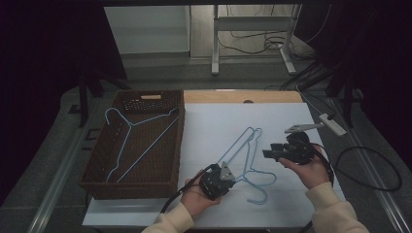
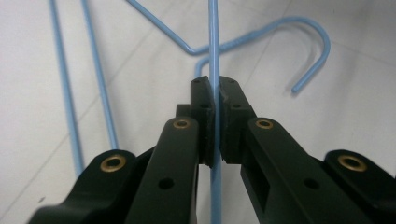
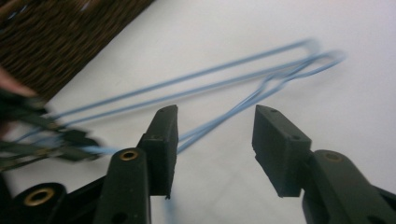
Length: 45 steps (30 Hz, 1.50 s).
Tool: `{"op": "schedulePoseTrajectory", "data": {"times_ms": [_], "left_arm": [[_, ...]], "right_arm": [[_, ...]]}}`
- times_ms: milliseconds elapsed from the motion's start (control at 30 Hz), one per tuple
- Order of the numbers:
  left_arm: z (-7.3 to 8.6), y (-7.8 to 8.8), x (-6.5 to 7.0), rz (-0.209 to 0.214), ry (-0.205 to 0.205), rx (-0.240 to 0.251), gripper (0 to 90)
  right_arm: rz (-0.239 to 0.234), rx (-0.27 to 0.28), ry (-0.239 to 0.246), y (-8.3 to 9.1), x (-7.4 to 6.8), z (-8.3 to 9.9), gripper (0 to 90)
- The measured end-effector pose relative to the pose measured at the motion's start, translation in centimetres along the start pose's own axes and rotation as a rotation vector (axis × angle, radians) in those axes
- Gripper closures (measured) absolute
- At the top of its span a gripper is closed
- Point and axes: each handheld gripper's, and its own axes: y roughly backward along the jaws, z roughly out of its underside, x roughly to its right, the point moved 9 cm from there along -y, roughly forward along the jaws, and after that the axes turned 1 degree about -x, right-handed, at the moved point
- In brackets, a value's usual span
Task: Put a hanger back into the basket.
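left gripper [image 2: 214, 100] fingers clenched on the blue hanger [image 2: 213, 42] wire to lift it; right gripper [image 3: 215, 140] fingers released, nothing between them

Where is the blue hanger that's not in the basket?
In the high view, the blue hanger lies on the white table, right of the brown basket, between both hands, with the left gripper shut on its wire.
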Motion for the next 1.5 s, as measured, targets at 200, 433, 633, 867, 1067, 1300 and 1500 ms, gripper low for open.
{"op": "schedulePoseTrajectory", "data": {"times_ms": [200, 433, 633, 867, 1067, 1300, 1500], "left_arm": [[-0.2, 1.3, -0.6, -0.033, 0.039, 0.046, 86.2], [-0.9, 3.1, -1.0, -0.051, 0.071, 0.099, 86.3], [-2.1, 5.5, -1.0, -0.042, 0.096, 0.166, 86.4], [-3.9, 9.8, -1.5, -0.022, 0.116, 0.271, 86.4], [-4.3, 14.3, -3.5, -0.028, 0.151, 0.359, 86.5], [-3.2, 17.5, -6.4, -0.058, 0.21, 0.413, 86.5], [-1.8, 19.7, -8.6, -0.092, 0.247, 0.433, 86.4]], "right_arm": [[0.039, 0.156, -0.049, 1.4, 2.3, 0.8, 47.5], [-0.025, 0.207, -0.05, 2.0, 2.0, 3.4, 46.7], [-0.073, 0.21, -0.014, 1.5, 1.2, 5.4, 46.2], [-0.062, 0.202, 0.015, 1.0, 1.0, 6.4, 45.8], [-0.063, 0.217, 0.014, 0.6, 0.9, 6.7, 43.2], [-0.04, 0.219, 0.03, 0.2, 0.9, 6.9, 41.1], [-0.034, 0.217, 0.033, 0.1, 1.0, 6.9, 41.1]]}}
